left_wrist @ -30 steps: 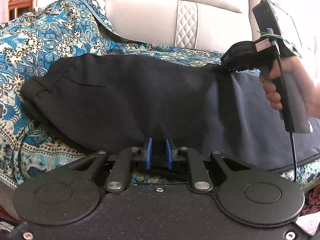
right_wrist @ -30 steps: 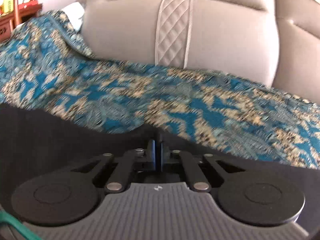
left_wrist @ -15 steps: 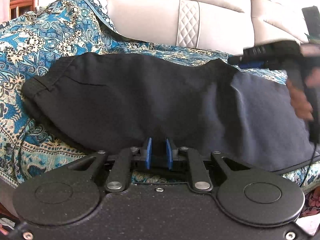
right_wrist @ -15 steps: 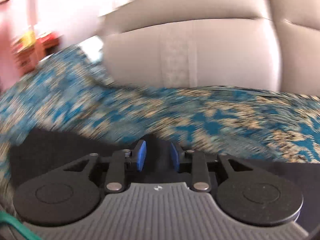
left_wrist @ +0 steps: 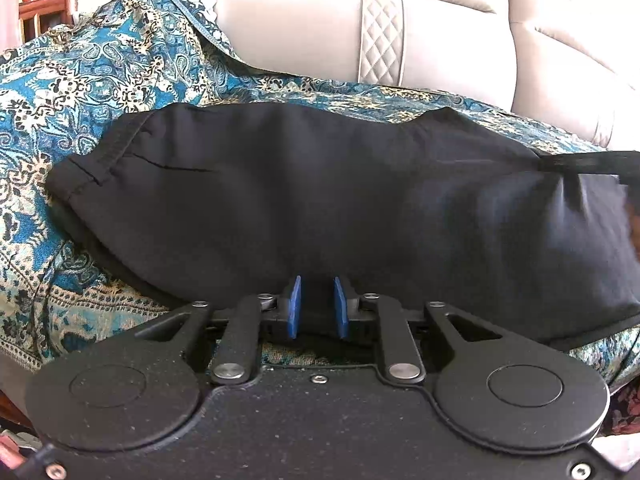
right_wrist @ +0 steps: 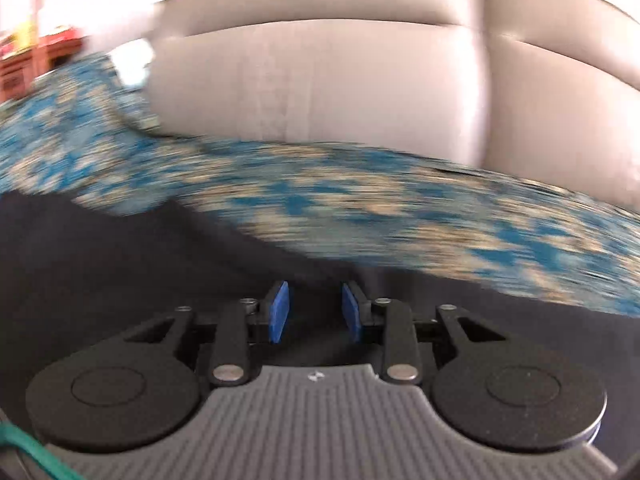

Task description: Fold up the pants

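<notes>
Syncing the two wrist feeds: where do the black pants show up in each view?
Left wrist: black fabric pants span the middle, waistband at left, lying on the blue patterned cloth.
Right wrist: pants fill the lower left and bottom, blurred.
Shared landmark: beige leather sofa backrest behind.

Right wrist view smeared with motion blur, patterned cloth (right_wrist: 360, 216) just streaks. Right gripper (left_wrist: 588, 162) only a dark blur at the left view's right edge. Pants (left_wrist: 320, 200) cut off lower right.
</notes>
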Demonstrator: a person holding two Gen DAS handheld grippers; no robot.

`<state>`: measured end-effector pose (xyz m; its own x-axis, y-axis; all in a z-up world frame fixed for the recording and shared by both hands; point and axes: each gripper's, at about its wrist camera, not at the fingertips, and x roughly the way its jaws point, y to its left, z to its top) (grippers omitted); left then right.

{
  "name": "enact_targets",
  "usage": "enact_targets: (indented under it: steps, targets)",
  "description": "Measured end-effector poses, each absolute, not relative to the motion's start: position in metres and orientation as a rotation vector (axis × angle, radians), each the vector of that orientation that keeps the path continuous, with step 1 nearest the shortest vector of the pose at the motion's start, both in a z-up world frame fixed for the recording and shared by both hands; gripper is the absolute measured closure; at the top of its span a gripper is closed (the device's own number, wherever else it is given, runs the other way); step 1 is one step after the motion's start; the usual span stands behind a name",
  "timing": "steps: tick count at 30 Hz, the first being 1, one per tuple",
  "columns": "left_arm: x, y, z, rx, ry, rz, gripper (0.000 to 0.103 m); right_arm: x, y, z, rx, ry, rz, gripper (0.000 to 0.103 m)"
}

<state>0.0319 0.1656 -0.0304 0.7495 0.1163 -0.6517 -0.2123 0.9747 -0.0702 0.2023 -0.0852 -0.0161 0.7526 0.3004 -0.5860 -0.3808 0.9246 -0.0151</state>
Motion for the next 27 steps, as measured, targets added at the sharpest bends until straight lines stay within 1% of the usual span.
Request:
enact_targets:
  steps: [2, 3, 6, 9, 11, 12, 13, 16, 19, 23, 27]
  targets:
    - [0.033, 0.165, -0.03, -0.145, 0.706, 0.188, 0.084, 0.21, -0.118, -0.015, -0.123, 0.618, 0.273, 0.049]
    - [0.034, 0.164, -0.03, -0.143, 0.708, 0.191, 0.084, 0.212, -0.136, -0.014, -0.112, 0.619, 0.225, 0.045]
    - [0.035, 0.163, -0.029, -0.141, 0.717, 0.198, 0.083, 0.213, -0.199, -0.013, -0.042, 0.629, 0.062, 0.045]
    - [0.038, 0.163, -0.027, -0.147, 0.73, 0.204, 0.082, 0.197, -0.265, -0.005, 0.09, 0.6, -0.075, 0.044]
    - [0.04, 0.164, -0.027, -0.16, 0.739, 0.205, 0.078, 0.179, -0.301, 0.0, 0.17, 0.555, -0.147, 0.042]
    - [0.042, 0.164, -0.026, -0.167, 0.747, 0.205, 0.074, 0.166, -0.32, 0.004, 0.216, 0.523, -0.197, 0.041]
    - [0.044, 0.163, -0.025, -0.171, 0.756, 0.206, 0.07, 0.156, -0.335, 0.006, 0.258, 0.5, -0.234, 0.04]
    - [0.051, 0.156, -0.023, -0.152, 0.78, 0.216, 0.064, 0.125, -0.38, 0.008, 0.37, 0.445, -0.329, 0.04]
    - [0.056, 0.151, -0.022, -0.132, 0.791, 0.228, 0.062, 0.095, -0.413, 0.005, 0.443, 0.408, -0.421, 0.04]
    - [0.061, 0.157, -0.021, -0.194, 0.807, 0.242, 0.06, 0.061, -0.439, -0.005, 0.527, 0.379, -0.508, 0.04]
    - [0.065, 0.159, -0.019, -0.201, 0.825, 0.253, 0.058, 0.044, -0.452, -0.018, 0.536, 0.391, -0.58, 0.04]
